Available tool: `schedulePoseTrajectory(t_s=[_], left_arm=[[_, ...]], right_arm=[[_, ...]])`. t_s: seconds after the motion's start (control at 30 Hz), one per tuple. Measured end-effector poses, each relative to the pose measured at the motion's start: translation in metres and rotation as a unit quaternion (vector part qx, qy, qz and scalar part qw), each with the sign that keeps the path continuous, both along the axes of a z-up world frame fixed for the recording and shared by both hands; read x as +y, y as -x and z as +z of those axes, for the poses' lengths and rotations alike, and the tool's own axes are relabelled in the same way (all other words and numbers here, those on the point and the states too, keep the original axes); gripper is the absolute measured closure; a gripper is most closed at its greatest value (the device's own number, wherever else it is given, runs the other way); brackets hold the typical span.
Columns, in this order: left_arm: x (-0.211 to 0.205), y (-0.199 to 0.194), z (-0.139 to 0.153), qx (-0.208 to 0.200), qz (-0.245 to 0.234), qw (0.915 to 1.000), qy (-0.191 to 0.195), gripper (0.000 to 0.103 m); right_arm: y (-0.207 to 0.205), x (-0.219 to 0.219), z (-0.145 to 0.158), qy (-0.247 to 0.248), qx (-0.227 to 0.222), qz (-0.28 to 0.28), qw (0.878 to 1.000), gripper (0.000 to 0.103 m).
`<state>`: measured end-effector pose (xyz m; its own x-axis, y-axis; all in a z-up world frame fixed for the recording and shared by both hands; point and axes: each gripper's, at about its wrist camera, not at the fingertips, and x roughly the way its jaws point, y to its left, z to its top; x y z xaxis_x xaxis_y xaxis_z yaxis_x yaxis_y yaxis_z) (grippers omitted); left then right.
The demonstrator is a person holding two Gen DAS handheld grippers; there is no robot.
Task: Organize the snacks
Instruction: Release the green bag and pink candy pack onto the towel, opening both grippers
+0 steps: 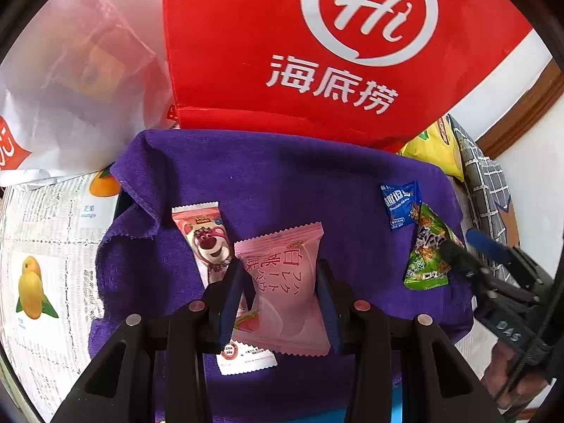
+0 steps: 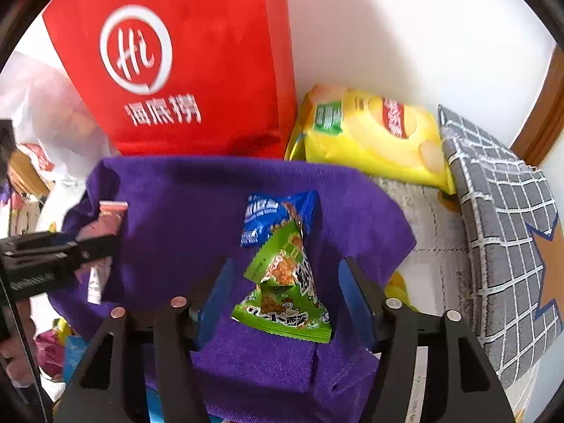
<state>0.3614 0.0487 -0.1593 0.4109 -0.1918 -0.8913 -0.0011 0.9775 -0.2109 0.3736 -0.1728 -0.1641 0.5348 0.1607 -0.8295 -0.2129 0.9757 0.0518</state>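
Left gripper [image 1: 280,282] is clamping the pink peach packet [image 1: 285,282] just above the purple towel [image 1: 282,183], apparently to lay it beside the bear-print packet [image 1: 206,243]. Right gripper [image 2: 287,282] is standing apart around the green packet [image 2: 287,289], pads not touching, blue packet [image 2: 271,215] just beyond. Farther back, red bag [image 2: 183,70] and yellow crisp bag [image 2: 370,134] are crowding the towel's far edge.
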Motion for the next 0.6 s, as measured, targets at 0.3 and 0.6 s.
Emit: schedulePoseTrajectory(t_s=[0.3, 0.6], left_arm=[[-0.012, -0.002, -0.007, 0.011, -0.01, 0.9998, -0.012, 0.064], [-0.016, 0.003, 0.009, -0.021, -0.017, 0.9996, -0.01, 0.034]], right_arm=[[0.006, 0.007, 0.015, -0.004, -0.017, 0.007, 1.0, 0.039], [0.015, 0.006, 0.028, -0.012, -0.035, 0.0, 0.999, 0.039]])
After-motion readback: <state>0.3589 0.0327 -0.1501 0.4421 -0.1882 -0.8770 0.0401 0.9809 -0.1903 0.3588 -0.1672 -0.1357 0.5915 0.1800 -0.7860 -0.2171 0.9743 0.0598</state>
